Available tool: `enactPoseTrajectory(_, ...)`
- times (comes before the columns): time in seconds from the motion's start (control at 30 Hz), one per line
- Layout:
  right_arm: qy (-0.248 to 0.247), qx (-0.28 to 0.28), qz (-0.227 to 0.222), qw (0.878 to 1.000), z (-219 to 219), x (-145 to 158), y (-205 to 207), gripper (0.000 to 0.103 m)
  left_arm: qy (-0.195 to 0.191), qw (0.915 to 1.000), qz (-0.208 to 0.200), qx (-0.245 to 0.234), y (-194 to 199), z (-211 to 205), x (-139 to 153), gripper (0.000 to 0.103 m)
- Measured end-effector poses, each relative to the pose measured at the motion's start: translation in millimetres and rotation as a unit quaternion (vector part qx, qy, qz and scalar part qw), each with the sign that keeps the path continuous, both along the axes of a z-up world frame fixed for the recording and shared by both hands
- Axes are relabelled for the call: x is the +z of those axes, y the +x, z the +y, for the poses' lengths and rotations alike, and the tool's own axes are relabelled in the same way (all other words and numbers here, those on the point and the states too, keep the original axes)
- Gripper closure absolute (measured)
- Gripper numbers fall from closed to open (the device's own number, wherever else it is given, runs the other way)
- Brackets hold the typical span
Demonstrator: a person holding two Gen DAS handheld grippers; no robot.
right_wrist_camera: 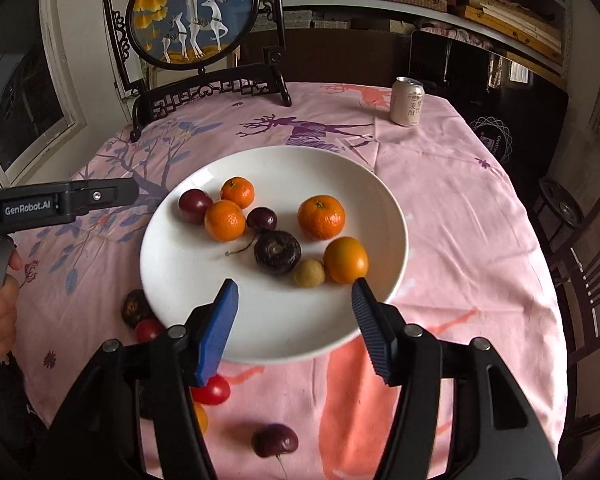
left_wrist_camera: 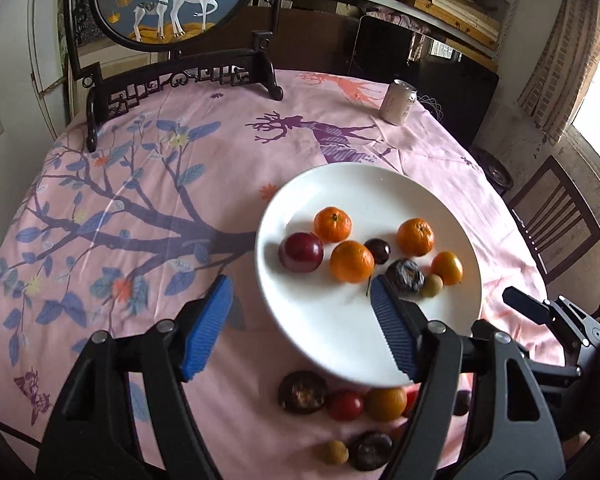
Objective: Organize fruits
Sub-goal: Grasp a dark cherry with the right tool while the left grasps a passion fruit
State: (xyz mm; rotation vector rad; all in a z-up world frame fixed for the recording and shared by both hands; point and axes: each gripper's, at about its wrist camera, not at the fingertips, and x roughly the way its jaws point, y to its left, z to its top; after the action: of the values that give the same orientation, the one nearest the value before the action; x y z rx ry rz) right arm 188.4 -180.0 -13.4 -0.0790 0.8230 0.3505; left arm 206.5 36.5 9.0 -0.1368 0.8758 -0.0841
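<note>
Right wrist view: right gripper point(right_wrist_camera: 294, 290) jaws apart, nothing between them, hovering over the near rim of the white plate point(right_wrist_camera: 388, 208) at frame centre. Left wrist view: left gripper point(left_wrist_camera: 300, 292) also apart and empty, one blue pad over the plate's lower edge.

Plate holds tangerines, a red plum point(right_wrist_camera: 194, 205), a cherry, a dark wrinkled fruit point(right_wrist_camera: 277, 251) and a small tan fruit. Loose fruit remains on the pink tablecloth point(right_wrist_camera: 460, 220) below the plate: a cherry point(right_wrist_camera: 275, 440) at lower centre, a red tomato point(right_wrist_camera: 214, 391) beside the left pad. Can upper right.

Likely next: take one loose piece. Straddle it squarely, close gently on soft skin, lift clear of the rim before setting down.
</note>
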Motion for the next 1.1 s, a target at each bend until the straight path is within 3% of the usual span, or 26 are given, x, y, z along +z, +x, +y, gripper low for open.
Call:
enactPoseTrajectory(0.13, 0.014, -0.019, 0.008, 1.000, -16, -1, -22, 0.044, -0.027, 0.9996, 0.005, -0.002, -34, 5, -12, 0.030)
enactPoseTrajectory(0.33, 0.005, -0.026, 0.005, 1.000, -24, -5, -51, 0.044, -0.006, 1.0000, 0.005, 0.004, -79, 5, -32, 0.023)
enactPoseTrajectory(0.53, -0.007, -0.013, 0.036, 0.999, -17, -35, -75, 0.044, 0.001, 0.9995, 0.023, -0.021, -114, 3, -54, 0.023)
enactPoseTrajectory(0.87, -0.004, -0.005, 0.040, 0.999, -8, -62, -71, 0.044, 0.010, 0.9979, 0.049, -0.040, -134, -5, -73, 0.023)
enactPoseTrajectory(0.93, 0.000, 0.003, 0.049, 0.999, -6, -68, -67, 0.068, 0.006, 0.9973, 0.053, -0.051, -136, -10, -73, 0.023)
enactPoseTrajectory(1.1, 0.013, 0.003, 0.040, 0.999, -12, -62, -74, 0.071, 0.000, 0.9948, 0.067, -0.077, -139, -25, -77, 0.023)
